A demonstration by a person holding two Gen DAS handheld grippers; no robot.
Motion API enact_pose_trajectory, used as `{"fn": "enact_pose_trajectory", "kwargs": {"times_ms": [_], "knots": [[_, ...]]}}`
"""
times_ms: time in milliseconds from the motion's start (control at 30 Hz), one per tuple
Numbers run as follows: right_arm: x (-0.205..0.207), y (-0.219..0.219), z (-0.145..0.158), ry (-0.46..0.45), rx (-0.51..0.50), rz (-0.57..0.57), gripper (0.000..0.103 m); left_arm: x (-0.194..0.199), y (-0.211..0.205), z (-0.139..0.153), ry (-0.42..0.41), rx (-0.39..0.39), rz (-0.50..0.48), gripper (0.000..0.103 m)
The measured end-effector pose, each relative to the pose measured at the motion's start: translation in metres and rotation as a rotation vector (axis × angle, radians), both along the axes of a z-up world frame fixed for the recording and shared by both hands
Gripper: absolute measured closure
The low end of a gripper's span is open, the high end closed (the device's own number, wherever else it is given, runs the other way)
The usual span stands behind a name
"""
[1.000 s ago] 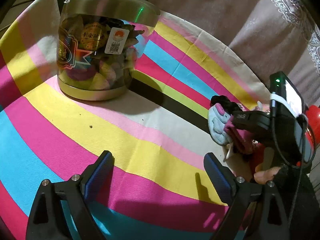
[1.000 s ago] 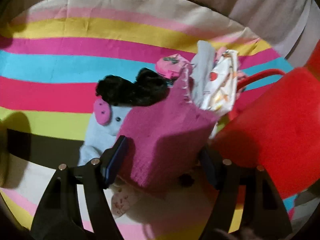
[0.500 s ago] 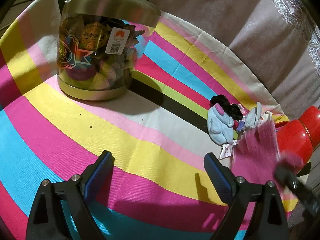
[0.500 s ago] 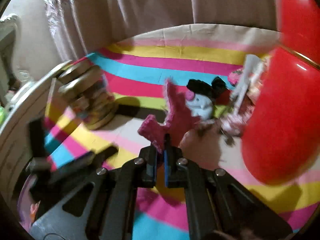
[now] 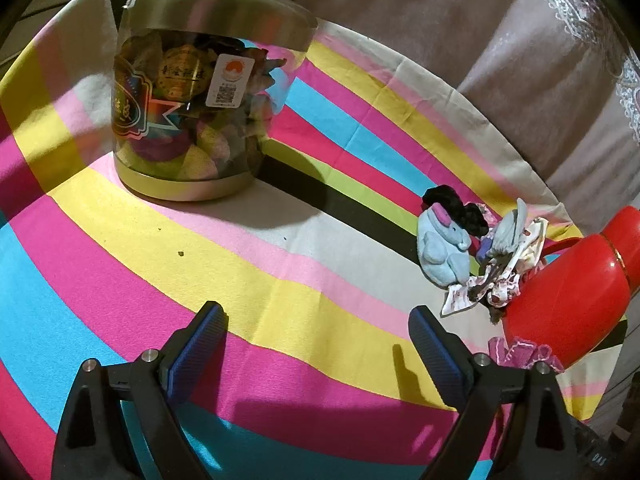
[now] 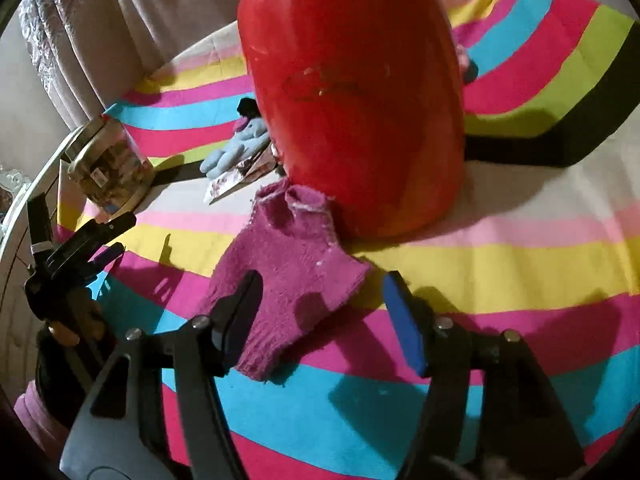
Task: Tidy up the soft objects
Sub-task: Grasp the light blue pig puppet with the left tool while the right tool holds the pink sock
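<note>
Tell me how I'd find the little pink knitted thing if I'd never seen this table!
Find the big red flask standing on the striped tablecloth. The pink knitted piece lies flat at its base, on the near side. Unlike the blue plush toy and patterned cloths beyond, it is plain magenta wool with two short tubes at one end.

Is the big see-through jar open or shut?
Shut. The jar on the striped cloth has its gold lid sitting on top.

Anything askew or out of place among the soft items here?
The magenta knitted piece lies crumpled alone against the red flask, apart from the heap around the blue plush toy. Nothing is spilled or damaged.
</note>
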State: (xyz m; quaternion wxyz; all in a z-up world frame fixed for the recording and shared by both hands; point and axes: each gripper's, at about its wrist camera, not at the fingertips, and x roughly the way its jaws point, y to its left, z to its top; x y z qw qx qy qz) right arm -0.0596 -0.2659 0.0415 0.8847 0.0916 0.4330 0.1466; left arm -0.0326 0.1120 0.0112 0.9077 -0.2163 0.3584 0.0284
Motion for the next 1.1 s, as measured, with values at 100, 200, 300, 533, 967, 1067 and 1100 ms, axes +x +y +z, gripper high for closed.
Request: {"fn": "enact_pose_trajectory", "kwargs": {"times_ms": [100,200,300,533,967,1067,1100], "knots": [[0.002,0.023,-0.005,0.008,-0.048,0.049,0.037,0.006,-0.008,0.000,0.029,0.057,-0.008,0.006],[0.000,0.050,-0.012,0.003,-0.097,0.108,0.034,0.021,-0.031,0.000,0.108,0.179,-0.068,0.006],[-0.009,0.071,-0.013,-0.081,-0.202,0.150,0.034,0.034,-0.051,0.004,0.123,0.181,-0.147,0.006],[-0.012,0.068,-0.017,-0.108,-0.218,0.176,0.091,0.105,-0.089,0.015,0.137,0.121,-0.193,0.006],[-0.011,0.079,-0.017,-0.114,-0.264,0.176,0.088,0.177,-0.152,-0.006,0.178,0.344,-0.251,0.024],[-0.009,0.076,-0.018,-0.108,-0.244,0.177,0.088,0.163,-0.146,0.001,0.136,0.317,-0.299,0.069],[-0.008,0.075,-0.018,-0.104,-0.234,0.177,0.088,0.154,-0.140,0.006,0.122,0.306,-0.294,0.078]]}}
